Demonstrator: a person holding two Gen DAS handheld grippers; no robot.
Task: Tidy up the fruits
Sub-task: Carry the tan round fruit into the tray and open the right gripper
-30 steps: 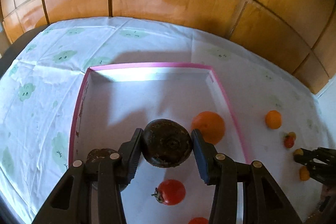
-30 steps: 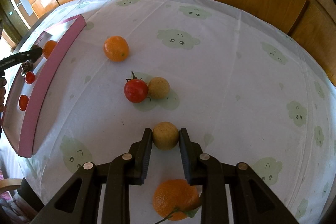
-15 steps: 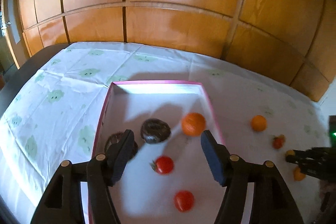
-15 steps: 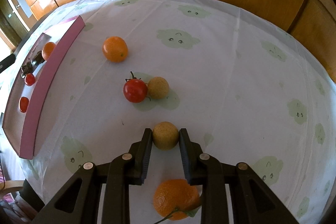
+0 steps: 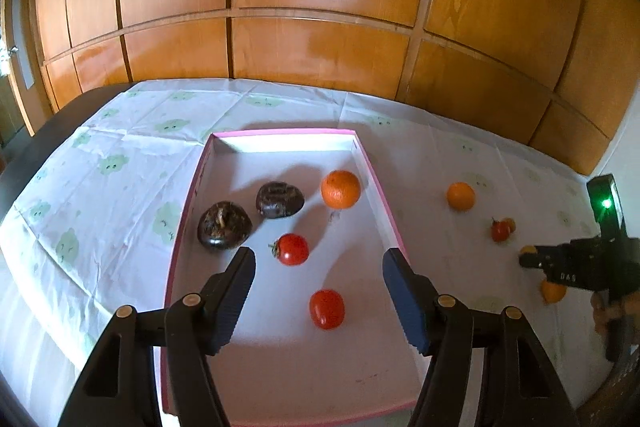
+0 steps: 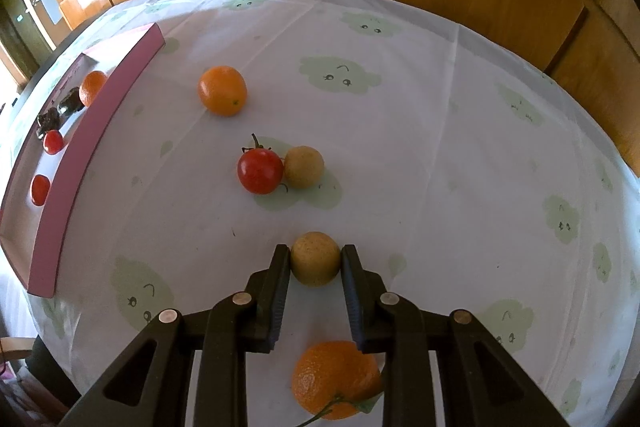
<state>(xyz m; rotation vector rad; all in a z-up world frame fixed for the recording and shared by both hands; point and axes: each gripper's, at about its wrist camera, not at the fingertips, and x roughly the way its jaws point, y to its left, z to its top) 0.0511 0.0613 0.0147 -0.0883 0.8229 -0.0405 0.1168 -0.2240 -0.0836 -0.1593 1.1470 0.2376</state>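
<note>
My left gripper (image 5: pixel 319 261) is open and empty, held above the pink-rimmed tray (image 5: pixel 380 187). In the tray lie two dark fruits (image 5: pixel 279 199) (image 5: pixel 224 225), an orange (image 5: pixel 341 189) and two tomatoes (image 5: pixel 293 249) (image 5: pixel 327 308). My right gripper (image 6: pixel 315 255) is shut on a tan round fruit (image 6: pixel 315 259) just above the tablecloth; it also shows in the left wrist view (image 5: pixel 528 259). On the cloth lie an orange (image 6: pixel 222 90), a tomato (image 6: pixel 260 170) touching a second tan fruit (image 6: pixel 304 166), and a leafy orange (image 6: pixel 335 379) under the right gripper.
The tray (image 6: pixel 52 211) stands at the left in the right wrist view. A cloud-print white tablecloth (image 6: pixel 440 147) covers the table. Wooden wall panels (image 5: pixel 320 27) stand behind it. The table's dark left edge (image 5: pixel 36 155) shows beside the cloth.
My left gripper opened and let go of the dark fruit, which now lies in the tray, then drew back and up. The right gripper has stayed shut on the tan fruit.
</note>
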